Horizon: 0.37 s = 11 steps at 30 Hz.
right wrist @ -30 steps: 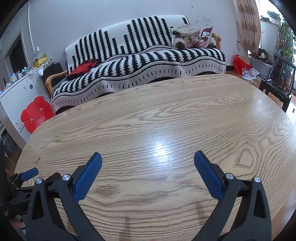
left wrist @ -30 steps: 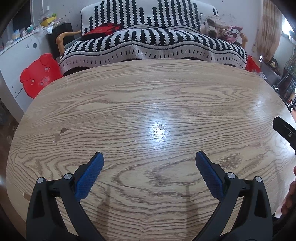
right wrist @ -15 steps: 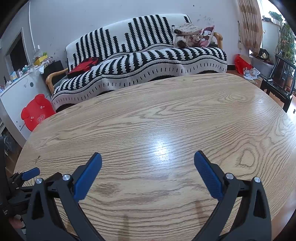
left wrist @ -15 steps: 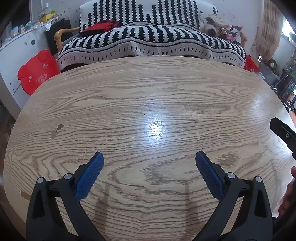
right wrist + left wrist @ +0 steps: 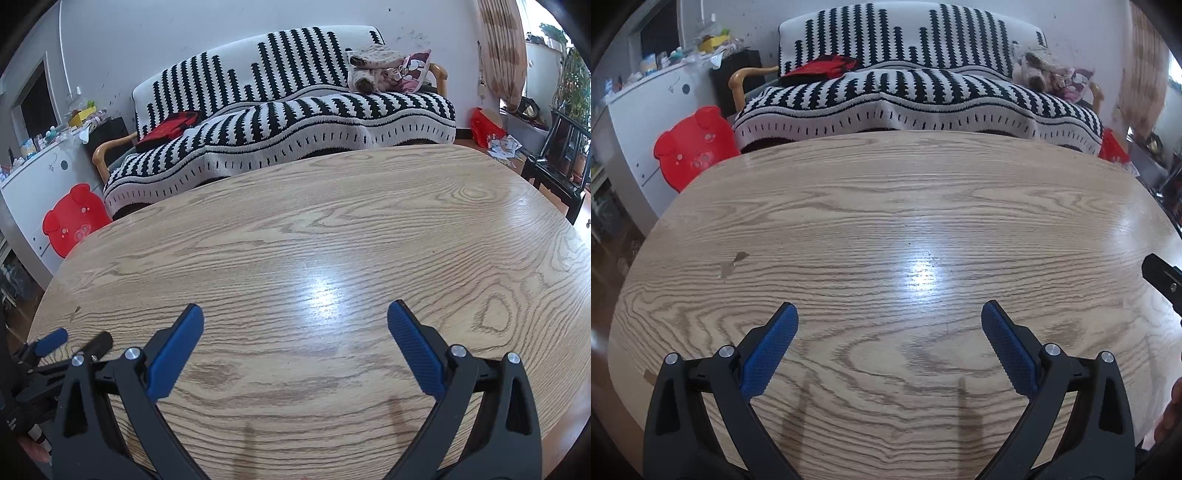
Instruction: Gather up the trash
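Note:
Both grippers hover over an oval wooden table (image 5: 886, 229) (image 5: 332, 229). My left gripper (image 5: 889, 314) is open, blue pads wide apart, nothing between them. My right gripper (image 5: 295, 314) is open too and holds nothing. In the right wrist view the left gripper (image 5: 74, 341) shows at the lower left edge; in the left wrist view a black tip of the right gripper (image 5: 1161, 273) shows at the right edge. No trash lies on the tabletop in either view. A small chipped mark (image 5: 733, 263) is on the wood.
Behind the table stands a sofa with a black-and-white striped cover (image 5: 916, 99) (image 5: 288, 110). A red pig-shaped stool (image 5: 692, 146) (image 5: 72, 218) leans by a white cabinet (image 5: 639, 107). A dark chair (image 5: 561, 158) and papers on the floor (image 5: 502, 146) are at the right.
The left wrist view has tilted up, showing more of the sofa. The right view has barely shifted. Both grippers stay open.

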Tool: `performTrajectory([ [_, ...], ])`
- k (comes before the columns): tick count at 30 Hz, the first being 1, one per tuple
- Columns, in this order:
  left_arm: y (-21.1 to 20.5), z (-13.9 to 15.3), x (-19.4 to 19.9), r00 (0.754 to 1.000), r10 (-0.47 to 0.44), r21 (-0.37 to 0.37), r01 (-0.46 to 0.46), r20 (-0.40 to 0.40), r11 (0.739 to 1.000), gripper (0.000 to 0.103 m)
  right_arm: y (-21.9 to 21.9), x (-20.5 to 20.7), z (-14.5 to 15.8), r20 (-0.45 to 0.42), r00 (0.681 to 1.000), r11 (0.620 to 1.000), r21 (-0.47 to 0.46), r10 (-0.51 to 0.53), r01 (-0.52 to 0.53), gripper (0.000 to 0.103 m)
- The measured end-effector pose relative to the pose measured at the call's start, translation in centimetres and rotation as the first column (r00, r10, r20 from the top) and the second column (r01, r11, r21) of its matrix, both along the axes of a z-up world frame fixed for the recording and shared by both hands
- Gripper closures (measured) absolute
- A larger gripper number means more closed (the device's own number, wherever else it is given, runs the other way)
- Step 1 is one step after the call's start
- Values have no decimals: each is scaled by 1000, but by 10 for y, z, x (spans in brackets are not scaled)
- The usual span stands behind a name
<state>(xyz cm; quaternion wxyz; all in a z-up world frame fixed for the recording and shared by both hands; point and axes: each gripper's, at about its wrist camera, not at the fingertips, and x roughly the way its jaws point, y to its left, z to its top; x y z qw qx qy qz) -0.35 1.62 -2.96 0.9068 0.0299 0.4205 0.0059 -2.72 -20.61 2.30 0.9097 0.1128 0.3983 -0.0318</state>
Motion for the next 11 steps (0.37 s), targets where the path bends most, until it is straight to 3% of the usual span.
performTrajectory([
  [7, -4, 2, 5, 1000, -24, 10, 24, 7, 1000, 7, 4, 1, -2, -8, 1000, 1000, -23, 13, -13, 7],
  [11, -3, -1, 6, 999, -52, -40, 52, -13, 998, 7, 4, 1, -3, -10, 1000, 999, -37, 22, -23, 7],
])
